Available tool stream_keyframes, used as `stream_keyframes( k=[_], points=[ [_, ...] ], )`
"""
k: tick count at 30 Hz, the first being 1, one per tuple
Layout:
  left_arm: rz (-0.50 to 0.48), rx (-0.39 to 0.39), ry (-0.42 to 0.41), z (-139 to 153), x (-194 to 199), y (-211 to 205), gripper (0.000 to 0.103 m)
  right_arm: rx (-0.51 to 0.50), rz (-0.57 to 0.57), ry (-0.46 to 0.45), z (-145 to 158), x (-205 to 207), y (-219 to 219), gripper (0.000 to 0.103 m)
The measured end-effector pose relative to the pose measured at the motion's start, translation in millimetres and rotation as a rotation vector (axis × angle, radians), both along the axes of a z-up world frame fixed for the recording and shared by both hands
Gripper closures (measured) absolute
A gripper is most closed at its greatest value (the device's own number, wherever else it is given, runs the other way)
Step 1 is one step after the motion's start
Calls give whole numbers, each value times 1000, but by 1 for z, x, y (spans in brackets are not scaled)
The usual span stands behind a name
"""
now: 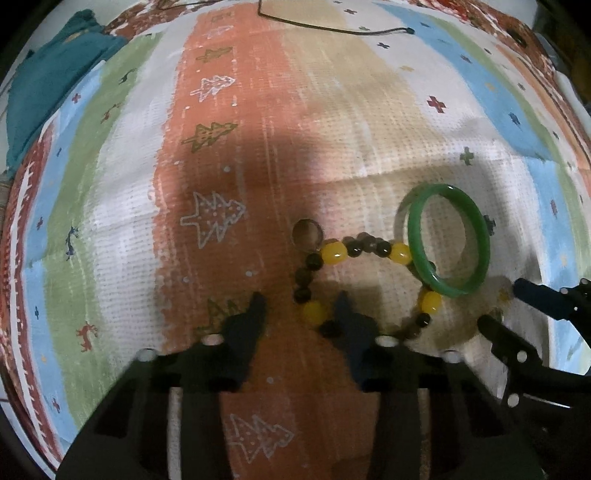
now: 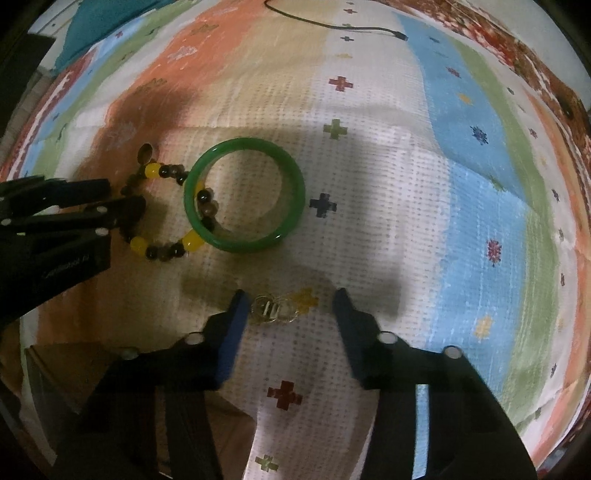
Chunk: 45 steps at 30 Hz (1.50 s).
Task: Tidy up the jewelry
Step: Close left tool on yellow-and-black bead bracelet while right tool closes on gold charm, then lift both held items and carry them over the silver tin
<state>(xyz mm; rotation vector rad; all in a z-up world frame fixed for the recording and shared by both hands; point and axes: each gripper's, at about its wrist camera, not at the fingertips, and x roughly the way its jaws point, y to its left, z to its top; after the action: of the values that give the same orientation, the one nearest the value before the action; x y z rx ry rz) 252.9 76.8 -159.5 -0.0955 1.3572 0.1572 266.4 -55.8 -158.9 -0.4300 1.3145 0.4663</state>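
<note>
On the striped cloth (image 1: 110,192), the left gripper (image 1: 301,306) points down at the left arc of the bead bracelet (image 1: 334,251). Its fingers stand narrow; a yellow bead lies between them, with no pad seen pressing it. A small ring (image 1: 307,232) touches the bracelet's far edge. The green bangle (image 2: 244,195) rests on the bracelet's right arc. The right gripper (image 2: 290,304) straddles a metal trinket (image 2: 271,312) just beside its left finger; its fingers are apart, not gripping.

Probably home: patterned woven cloth (image 1: 332,110), teal fabric (image 1: 48,85), loose cable (image 1: 332,27).
</note>
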Motion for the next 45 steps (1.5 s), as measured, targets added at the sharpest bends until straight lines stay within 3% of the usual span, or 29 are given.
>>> stream_keyframes(
  k=[1,3,7,24,45],
  points=[
    [-3,0,4,0,1,-1,85,3,2,2,0,-1,0,78],
    [-2,0,12,0,0,-1,92,8,4,2,-1,0,0,86],
    [9,-10,9,2,-2,-2,92,17,8,-6,-1,-1,2,86],
    [18,-30,-107,57,-23,-6,92,114,-10,-60,31,-1,-1,86],
    [27,-31,-180,86,-42,-5,92,180,-35,-112,64,-28,-25,86]
  ],
)
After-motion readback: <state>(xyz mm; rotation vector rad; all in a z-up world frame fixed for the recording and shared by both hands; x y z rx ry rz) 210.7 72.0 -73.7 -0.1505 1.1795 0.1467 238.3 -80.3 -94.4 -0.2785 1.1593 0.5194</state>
